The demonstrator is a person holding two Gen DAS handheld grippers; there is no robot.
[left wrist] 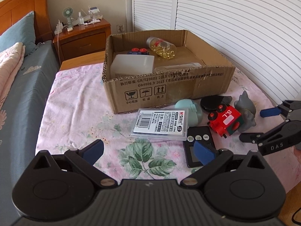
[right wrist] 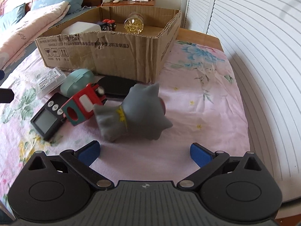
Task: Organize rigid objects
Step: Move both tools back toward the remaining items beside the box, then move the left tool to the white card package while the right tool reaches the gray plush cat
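Your right tongs [right wrist: 144,151] stand spread wide and empty, lined up on the grey moulded animal figurine with the yellow collar [right wrist: 131,113], which lies on its side on the pink floral cloth [right wrist: 197,94] over the desk, touching the red boxy toy car [right wrist: 82,103]. The figurine looks like hollow vinyl or plastic, so expect it to be light and smooth, and perhaps a little yielding; its ears and legs taper, so close across the thick middle of the body rather than on a limb, or it may squirt out. Your left tongs [left wrist: 148,151] are also open and hold nothing, hovering near the flat clear plastic case with the barcode label [left wrist: 160,124] and the black digital timer [left wrist: 199,143]. That case is thin and slick; take it by its short edges. The open brown cardboard box [left wrist: 169,86] just beyond already holds a clear bottle of yellow capsules [left wrist: 161,48] and a white lidded container [left wrist: 131,64], and looks like the destination.
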